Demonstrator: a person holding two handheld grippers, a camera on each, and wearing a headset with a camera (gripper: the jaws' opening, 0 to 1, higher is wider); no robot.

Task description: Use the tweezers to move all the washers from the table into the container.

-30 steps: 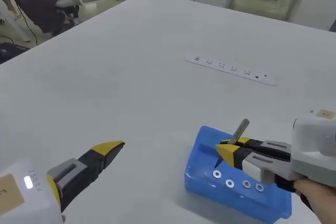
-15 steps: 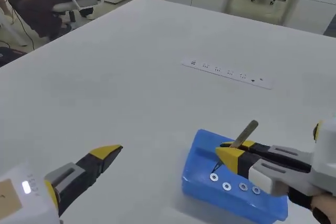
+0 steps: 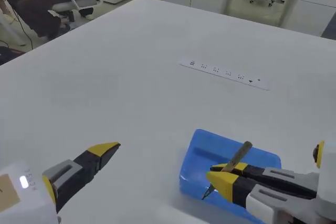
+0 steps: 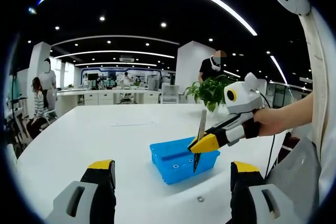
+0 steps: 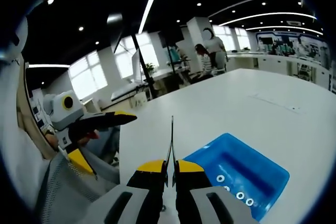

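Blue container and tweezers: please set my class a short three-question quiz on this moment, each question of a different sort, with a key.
1. True or false: the left gripper has its jaws wide apart and holds nothing.
2. What is clamped in the right gripper? A) tweezers B) a screwdriver C) a pen
3. In the right gripper view, how many washers can you count inside the blue container?

Key: 1 true; 2 A; 3 four.
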